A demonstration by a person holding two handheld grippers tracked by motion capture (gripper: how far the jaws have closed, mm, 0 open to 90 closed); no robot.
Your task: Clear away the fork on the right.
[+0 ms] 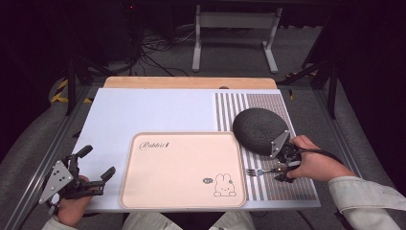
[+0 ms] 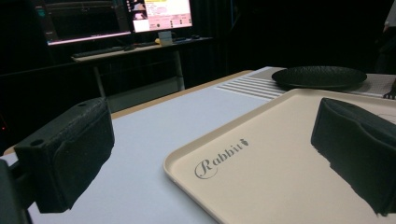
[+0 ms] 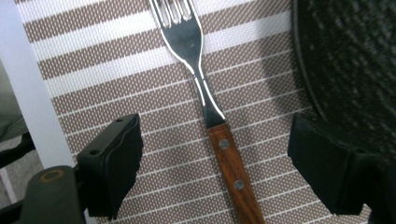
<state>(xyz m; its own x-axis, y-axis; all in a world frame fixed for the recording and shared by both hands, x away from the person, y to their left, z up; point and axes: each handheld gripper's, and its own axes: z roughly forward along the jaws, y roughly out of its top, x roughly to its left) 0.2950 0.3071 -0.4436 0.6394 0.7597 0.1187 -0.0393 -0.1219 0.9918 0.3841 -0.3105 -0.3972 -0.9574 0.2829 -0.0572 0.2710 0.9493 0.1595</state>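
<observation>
Dark floor and tangled cables ring the tabletop (image 1: 158, 108), and I use the cream tray (image 1: 182, 170) at its near middle as my landmark. From the high view, the striped mat (image 1: 282, 184) lies just right of the tray, with the black plate (image 1: 260, 130) on the mat beyond the tray's far right corner. The fork (image 1: 258, 171) lies flat on the mat just off the tray's right edge, tines toward the tray, and I have the right tool (image 1: 280, 170) lowered over its handle end; that low approach makes sense, since a flat handle can only be pinched from its sides. I keep the left tool (image 1: 98, 165) parked off the tray's left edge, out of the way. In the left gripper view, that tool's jaws stand wide apart with nothing between them, looking across the tray's rim (image 2: 187, 156) toward the plate (image 2: 319, 77), so I judge it is idling. In the right gripper view, the wooden handle (image 3: 233, 177) runs up between the two jaws, which stand apart on either side without touching it, the plate's edge (image 3: 350, 60) close beside one jaw. I judge the grip is not yet made; closing should catch the handle near its rivets.
</observation>
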